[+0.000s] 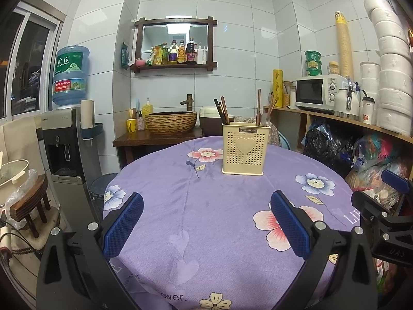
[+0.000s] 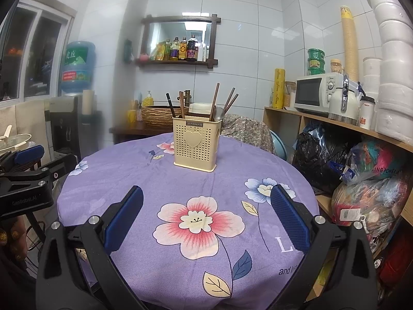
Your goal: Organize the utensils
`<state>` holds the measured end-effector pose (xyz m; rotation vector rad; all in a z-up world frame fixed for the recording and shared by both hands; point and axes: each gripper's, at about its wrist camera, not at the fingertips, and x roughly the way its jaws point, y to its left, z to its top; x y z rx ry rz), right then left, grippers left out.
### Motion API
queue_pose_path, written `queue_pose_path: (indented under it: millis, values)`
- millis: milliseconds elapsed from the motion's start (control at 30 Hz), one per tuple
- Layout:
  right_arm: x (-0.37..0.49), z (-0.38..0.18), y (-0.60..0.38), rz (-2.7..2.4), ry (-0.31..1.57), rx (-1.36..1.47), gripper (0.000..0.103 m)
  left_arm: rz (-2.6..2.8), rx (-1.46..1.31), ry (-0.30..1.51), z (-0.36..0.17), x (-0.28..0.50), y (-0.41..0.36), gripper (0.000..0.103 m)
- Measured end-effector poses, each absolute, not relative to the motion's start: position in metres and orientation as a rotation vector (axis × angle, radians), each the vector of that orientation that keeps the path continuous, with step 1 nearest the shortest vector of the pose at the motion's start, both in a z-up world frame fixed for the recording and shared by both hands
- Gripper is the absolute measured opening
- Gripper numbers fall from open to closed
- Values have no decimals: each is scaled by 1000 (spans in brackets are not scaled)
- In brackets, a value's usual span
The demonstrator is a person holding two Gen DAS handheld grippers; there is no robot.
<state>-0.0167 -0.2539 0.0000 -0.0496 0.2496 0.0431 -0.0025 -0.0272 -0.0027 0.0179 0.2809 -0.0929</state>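
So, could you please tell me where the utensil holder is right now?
The holder stands upright on the far side of the round table, right of centre in the left wrist view, in front of the basin.

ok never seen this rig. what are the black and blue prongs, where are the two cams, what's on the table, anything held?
No robot arm: a person holds a two-finger gripper in each hand, with a fisheye camera looking along its fingers. The left wrist view shows the left gripper; the right wrist view shows the right gripper. The blue parts are finger pads. Both grippers are open and hold nothing. On the round table's purple floral cloth stands a cream utensil holder with chopsticks and a spoon inside.
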Motion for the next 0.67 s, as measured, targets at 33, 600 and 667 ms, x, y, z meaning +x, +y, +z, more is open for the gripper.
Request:
queue_pose_path:
  millis: [33,600,667]
  values:
    - [-17,0,-254,43,249,-50,97,-93,18,282,-3,-3,-27,98]
    - [-17,0,-255,45,254,-48,97,-95,17,304,-3,0,-25,98]
    - [-17,0,-255,46,255,-48,97,-96,21,306,-4,0,-25,98]
